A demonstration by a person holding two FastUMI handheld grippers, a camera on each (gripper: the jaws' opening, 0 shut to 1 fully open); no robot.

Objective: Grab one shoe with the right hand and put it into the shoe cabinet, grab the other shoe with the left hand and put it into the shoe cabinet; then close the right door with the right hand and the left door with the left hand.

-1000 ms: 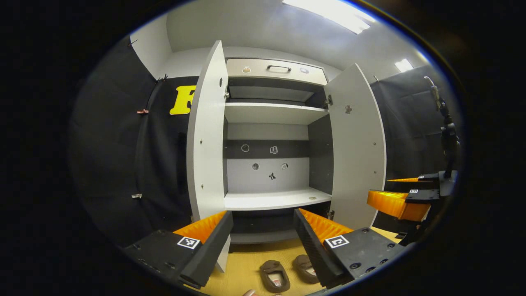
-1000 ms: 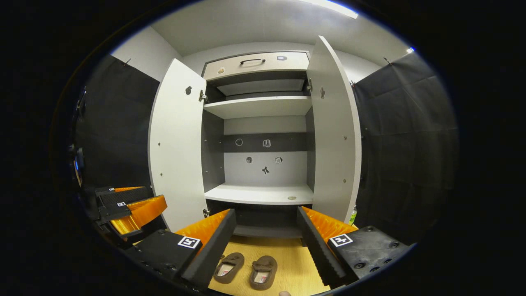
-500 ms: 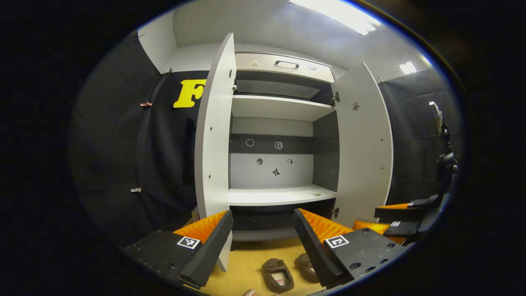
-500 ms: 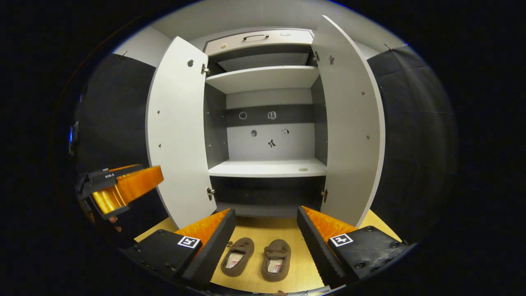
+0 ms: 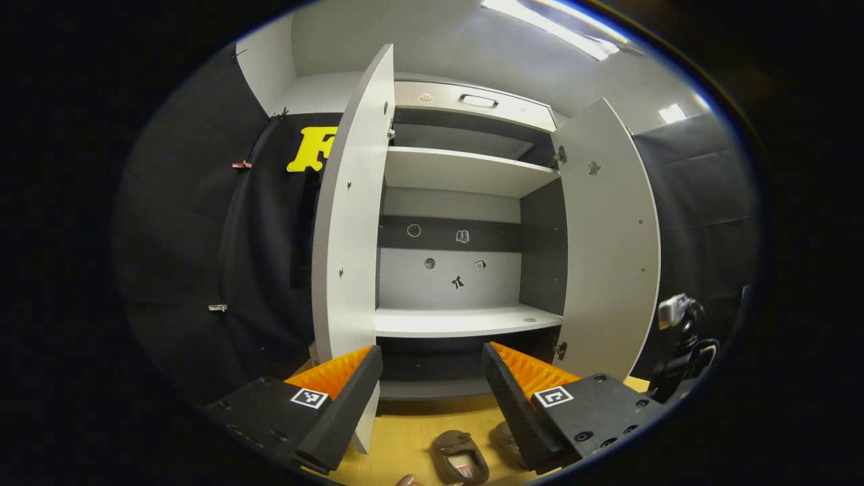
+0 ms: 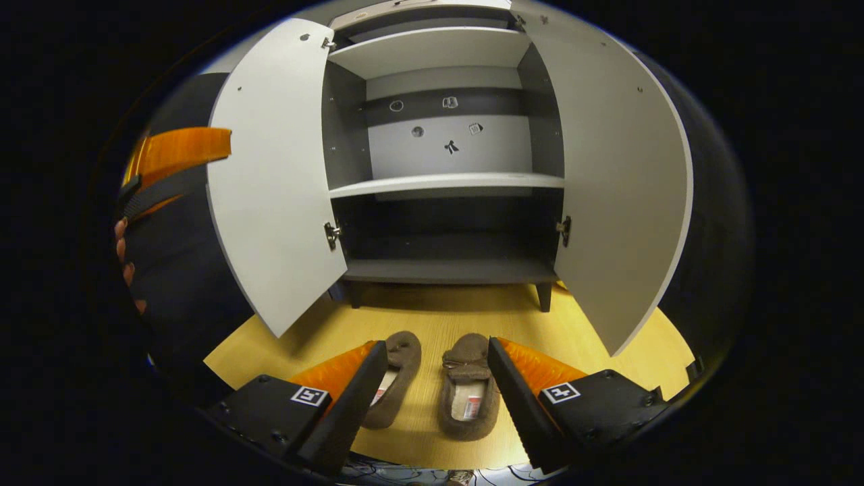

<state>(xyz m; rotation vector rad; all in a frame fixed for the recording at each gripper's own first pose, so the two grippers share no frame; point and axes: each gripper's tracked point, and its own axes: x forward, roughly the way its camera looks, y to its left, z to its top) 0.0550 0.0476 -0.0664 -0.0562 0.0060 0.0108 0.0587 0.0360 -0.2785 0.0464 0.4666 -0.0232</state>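
Two brown slippers lie side by side on the yellow floor before the open shoe cabinet [image 6: 445, 182]. In the right gripper view, the left slipper [image 6: 398, 378] and the right slipper [image 6: 468, 395] lie just past my right gripper [image 6: 437, 344], which is open and points down at them. The right slipper lies between the finger lines, untouched. My left gripper [image 5: 432, 351] is open and empty, facing the cabinet's middle shelf [image 5: 466, 322]. In the left gripper view, one slipper [image 5: 460, 459] shows low down and the other [image 5: 505, 435] is partly hidden behind a finger.
Both white doors stand wide open: the left door [image 6: 270, 196] and the right door [image 6: 621, 196]. The dark bottom shelf [image 6: 449, 270] sits just above the floor [image 6: 607, 337]. The left gripper [image 6: 179, 152] and a hand [image 6: 125, 263] hang left of the left door.
The right gripper has dipped down toward the slippers, which now loom larger between its fingers. The left gripper has crept closer to the cabinet. Both stay open.
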